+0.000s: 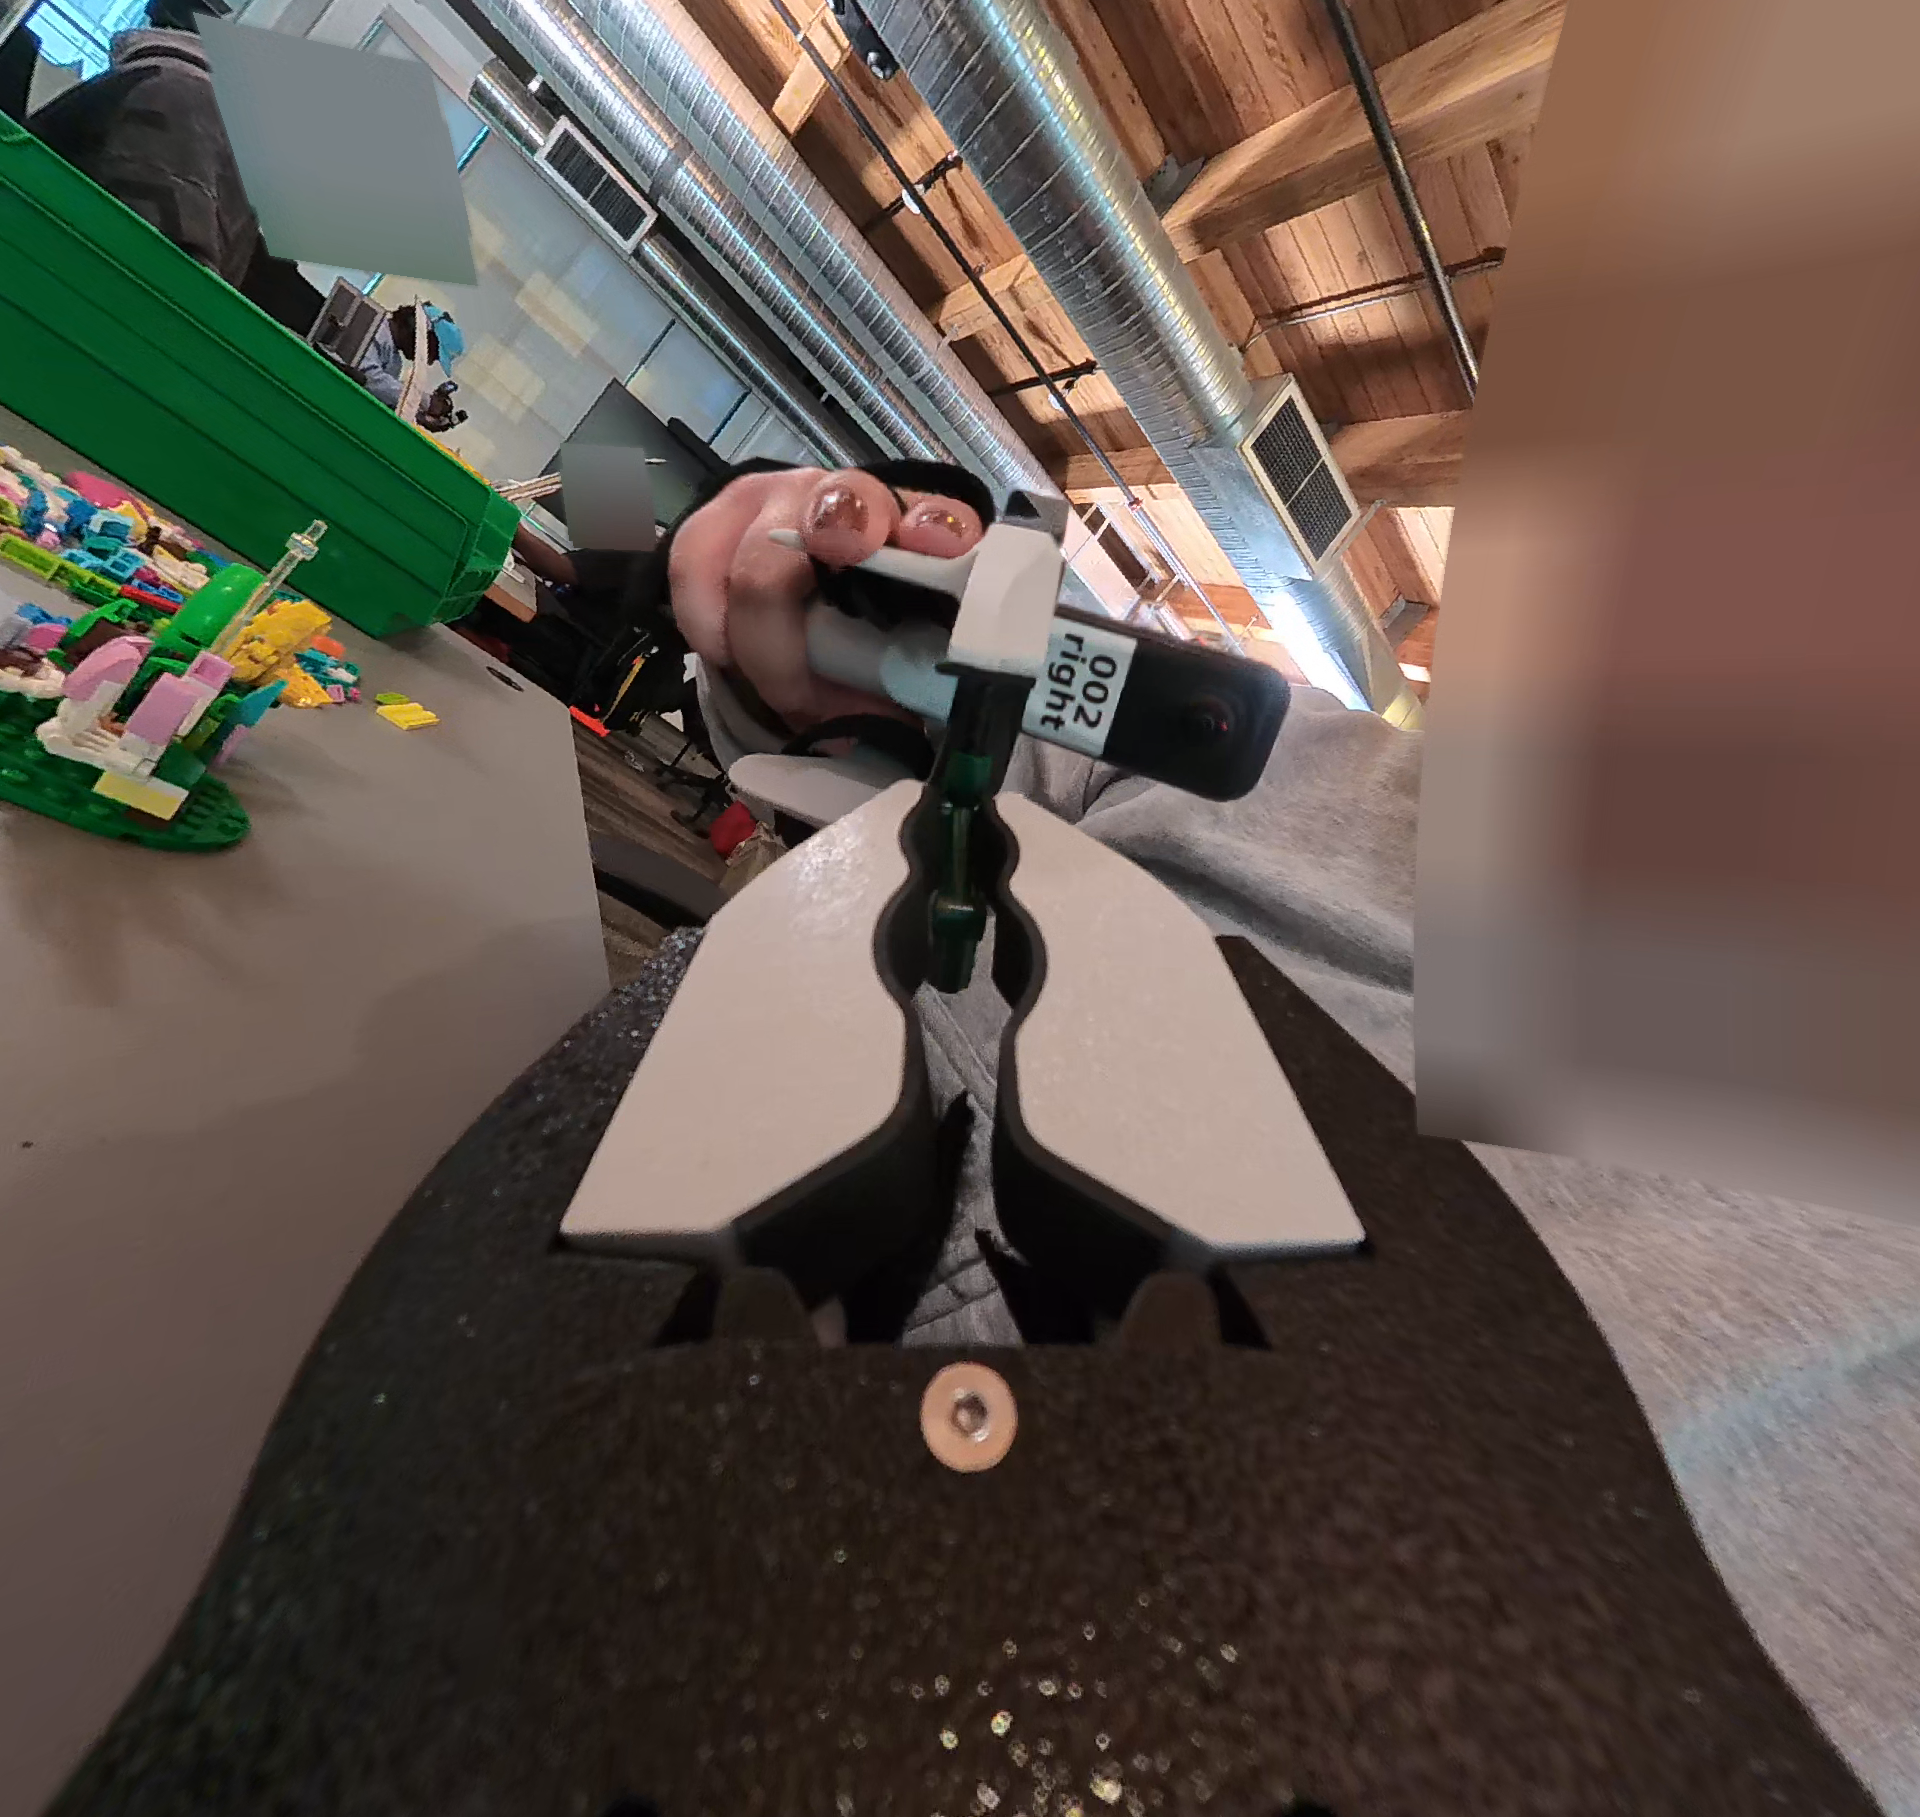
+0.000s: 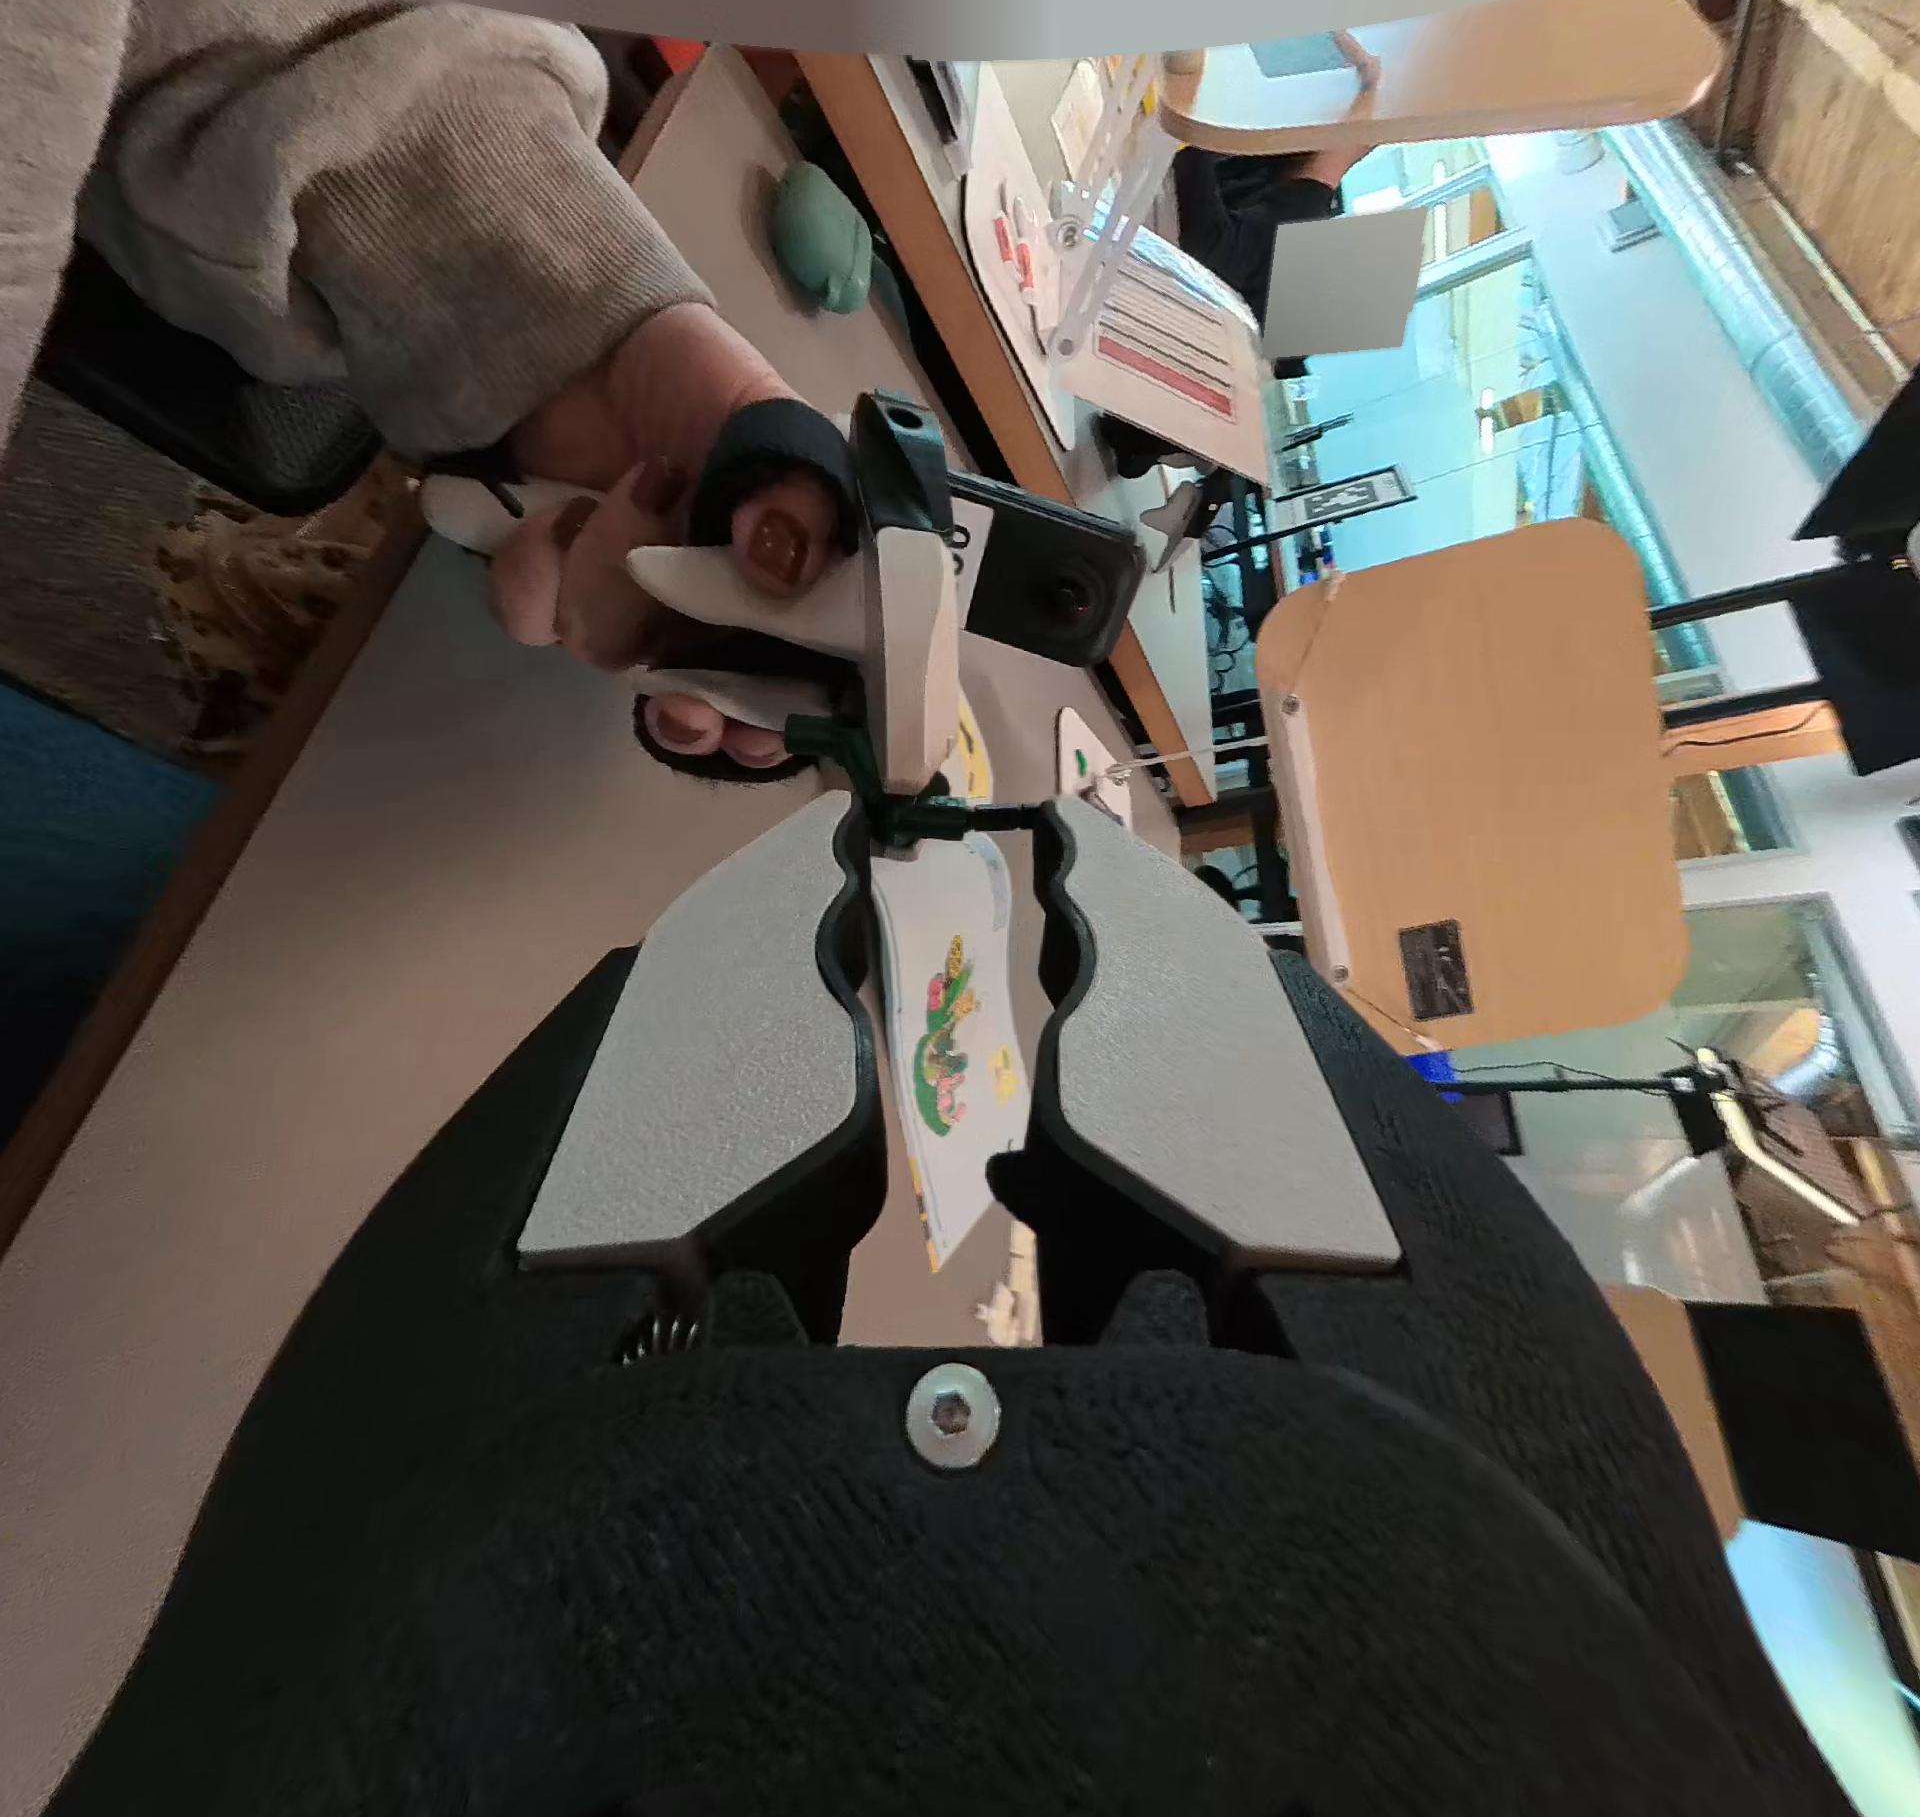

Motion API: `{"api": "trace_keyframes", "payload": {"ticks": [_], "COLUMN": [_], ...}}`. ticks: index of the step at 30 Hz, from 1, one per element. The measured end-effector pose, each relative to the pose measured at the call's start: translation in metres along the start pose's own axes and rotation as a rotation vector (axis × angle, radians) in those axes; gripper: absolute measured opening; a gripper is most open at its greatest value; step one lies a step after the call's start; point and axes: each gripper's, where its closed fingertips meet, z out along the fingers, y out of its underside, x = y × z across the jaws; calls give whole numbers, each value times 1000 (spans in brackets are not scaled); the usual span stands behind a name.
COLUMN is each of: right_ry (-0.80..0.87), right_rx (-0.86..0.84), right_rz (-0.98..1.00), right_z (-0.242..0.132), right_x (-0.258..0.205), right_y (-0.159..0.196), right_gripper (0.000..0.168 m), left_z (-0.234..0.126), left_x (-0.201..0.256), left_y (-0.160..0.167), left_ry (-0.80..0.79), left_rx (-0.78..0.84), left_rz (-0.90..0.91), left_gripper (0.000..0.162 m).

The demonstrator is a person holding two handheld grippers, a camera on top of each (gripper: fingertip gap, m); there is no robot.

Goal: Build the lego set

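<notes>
Dark green, the slim lego stem (image 1: 951,920) hangs in mid-air off the table's (image 1: 312,936) near edge, both grippers lifted. The left gripper (image 1: 954,894) pinches its lower part; the right gripper (image 2: 940,832) stands spread around its upper end. Its long axis runs along the left fingers toward the right gripper. I'd line up both ends squarely, then press straight along that axis, gently.

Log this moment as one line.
left gripper: shut on dark green piece | right gripper: meets same piece, grip unclear | Lego build: apart, untouched
</notes>
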Motion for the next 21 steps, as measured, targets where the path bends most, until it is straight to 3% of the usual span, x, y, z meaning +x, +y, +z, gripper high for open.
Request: {"api": "trace_keyframes", "payload": {"ticks": [5, 21], "right_ry": [88, 140], "right_rx": [-1, -12], "right_rz": [-47, -63], "right_z": [0, 0], "right_x": [7, 9], "right_y": [-2, 0], "right_gripper": [29, 23], "left_z": [0, 0], "left_x": [4, 4], "left_y": [-6, -10], "left_ry": [35, 41], "left_rx": [43, 78], "left_rz": [5, 21], "left_gripper": [6, 6]}}
